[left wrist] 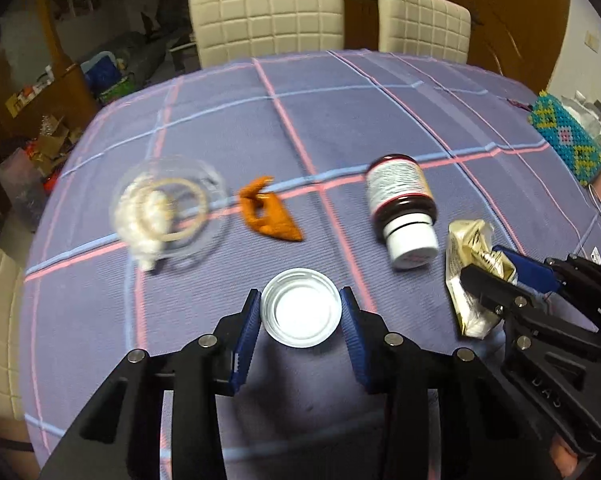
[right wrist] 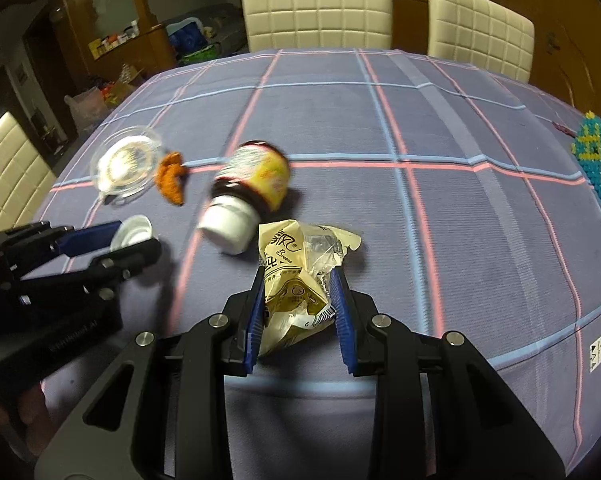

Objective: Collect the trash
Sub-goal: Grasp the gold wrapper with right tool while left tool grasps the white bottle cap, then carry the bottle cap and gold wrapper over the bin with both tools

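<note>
over the table (left wrist: pixel 340 120), left gripper (left wrist: pixel 300 314) angled down, jaws around lid (left wrist: pixel 300 312)

Both hand-held tools are showing the same build — matte black linkage arms ending in two fingers faced with ribbed blue pads. On the left gripper (left wrist: pixel 300 312), round silver pivot pins are catching the light at each joint, and slotted cut-outs are running along the outer arms. The right gripper (right wrist: pixel 298 308) is carrying matching pins and slots. Its black body is bearing faint raised lettering — too blurred to read — in the left wrist view.
</note>
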Tool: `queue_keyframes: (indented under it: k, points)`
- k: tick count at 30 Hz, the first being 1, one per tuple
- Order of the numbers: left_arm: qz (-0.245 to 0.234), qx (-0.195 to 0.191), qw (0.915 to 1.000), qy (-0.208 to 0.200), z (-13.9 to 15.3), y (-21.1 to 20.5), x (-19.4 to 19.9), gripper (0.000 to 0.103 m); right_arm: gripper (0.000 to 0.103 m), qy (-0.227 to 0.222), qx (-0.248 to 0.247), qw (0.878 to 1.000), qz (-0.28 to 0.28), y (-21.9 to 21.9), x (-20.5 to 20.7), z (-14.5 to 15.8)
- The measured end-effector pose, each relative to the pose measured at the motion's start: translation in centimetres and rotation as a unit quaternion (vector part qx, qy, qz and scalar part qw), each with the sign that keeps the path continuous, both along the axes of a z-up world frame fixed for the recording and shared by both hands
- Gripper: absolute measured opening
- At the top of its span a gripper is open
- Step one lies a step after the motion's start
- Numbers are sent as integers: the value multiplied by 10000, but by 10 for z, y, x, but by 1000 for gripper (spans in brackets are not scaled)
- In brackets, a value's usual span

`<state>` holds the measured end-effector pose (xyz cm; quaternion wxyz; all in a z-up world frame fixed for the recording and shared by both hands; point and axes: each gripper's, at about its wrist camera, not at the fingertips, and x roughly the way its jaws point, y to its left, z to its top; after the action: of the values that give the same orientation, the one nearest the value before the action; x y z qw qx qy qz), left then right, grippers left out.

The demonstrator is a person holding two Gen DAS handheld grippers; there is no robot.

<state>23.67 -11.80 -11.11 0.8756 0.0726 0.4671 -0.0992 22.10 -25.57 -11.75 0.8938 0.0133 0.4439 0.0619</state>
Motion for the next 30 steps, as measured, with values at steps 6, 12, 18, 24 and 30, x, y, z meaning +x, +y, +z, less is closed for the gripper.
queue_keyframes:
  k: [6, 12, 18, 24, 30]
  points:
    - [325, 28, 9994, -122, 10, 33, -18, 39, 33, -108, -106, 9992, 373, 39, -18, 11]
    - [604, -15, 9979, -219, 18, 69, -37, 39, 33, -228, -183, 9974, 656, 73, -33, 22]
    - [838, -75, 9959, -332, 25, 99, -52, 39, 33, -300, -273, 9951, 899, 106, -46, 30]
    - [1096, -175, 9930, -407, 29, 131, -65, 39, 33, -359, -402, 9926, 1087, 133, -55, 36]
    - [1326, -232, 9898, -468, 30, 160, -75, 39, 33, -370, -491, 9900, 1273, 161, -59, 40]
